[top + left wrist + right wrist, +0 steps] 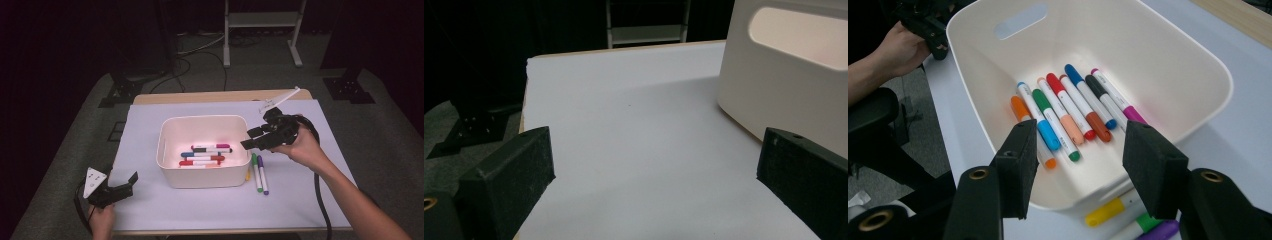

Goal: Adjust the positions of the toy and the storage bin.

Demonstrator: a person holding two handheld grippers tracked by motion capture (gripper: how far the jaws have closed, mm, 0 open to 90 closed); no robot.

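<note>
A white bin (166, 131) stands mid-table with several coloured markers (206, 154) lying in it. Green (256, 173), purple (263, 176) and yellow (248, 174) markers lie on the sheet just right of the bin. My right gripper (250, 138) hovers at the bin's right rim, open with nothing between its jaws. In the right gripper view the right gripper (1082, 131) looks down on the markers (1073, 110) inside the bin (1168, 55). My left gripper (128, 184) rests open and empty at the table's front left. Its own view shows the left gripper (651, 150) beside the bin wall (784, 75).
A pale sheet (200, 210) covers the table, with a wooden edge (220, 96) showing at the back. Beyond the table stand a metal frame (262, 30) and black stand bases (120, 90) on the floor. A black chair (868, 115) sits beside the table.
</note>
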